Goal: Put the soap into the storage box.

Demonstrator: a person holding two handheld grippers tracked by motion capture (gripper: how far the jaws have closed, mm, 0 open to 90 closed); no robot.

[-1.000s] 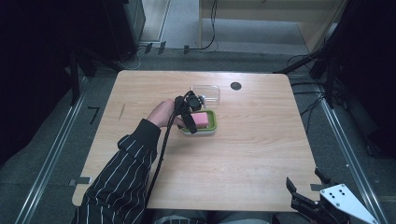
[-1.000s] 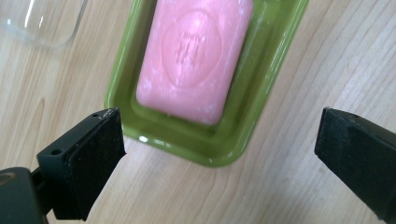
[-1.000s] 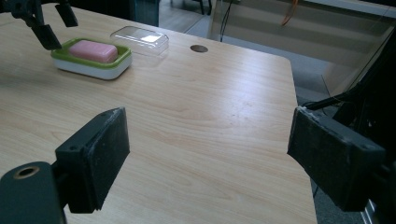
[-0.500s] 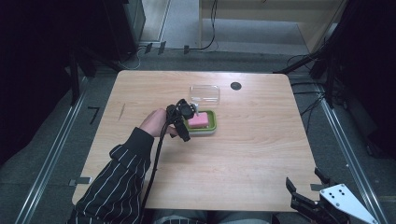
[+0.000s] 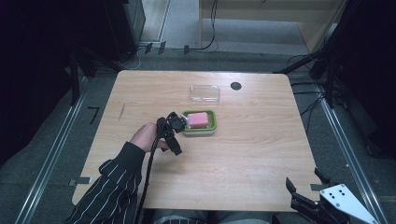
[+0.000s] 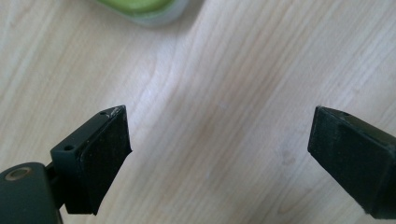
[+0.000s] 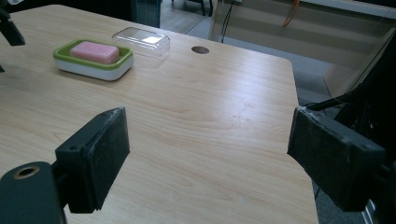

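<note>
A pink soap bar (image 5: 200, 118) lies in a green-and-white soap dish (image 5: 211, 127) near the table's middle. Its clear lid (image 5: 204, 93) rests on the wood just behind the dish. My left gripper (image 5: 173, 135), held in a hand with a striped sleeve, hovers just left and in front of the dish. In the left gripper view it (image 6: 219, 149) is open over bare wood, with the dish's edge (image 6: 140, 8) at the top. My right gripper (image 5: 308, 201) sits off the table's front right corner. It (image 7: 208, 154) is open and empty, facing the soap (image 7: 95, 51), dish (image 7: 93, 65) and lid (image 7: 141, 39).
The wooden table (image 5: 252, 158) has a dark round hole (image 5: 236, 86) at the back right of the lid. Metal rails and cables run along the floor on both sides. Dark equipment stands at the back left.
My left gripper has drawn back from above the soap dish, toward the front left. The soap stays in the dish. The right gripper has not moved.
</note>
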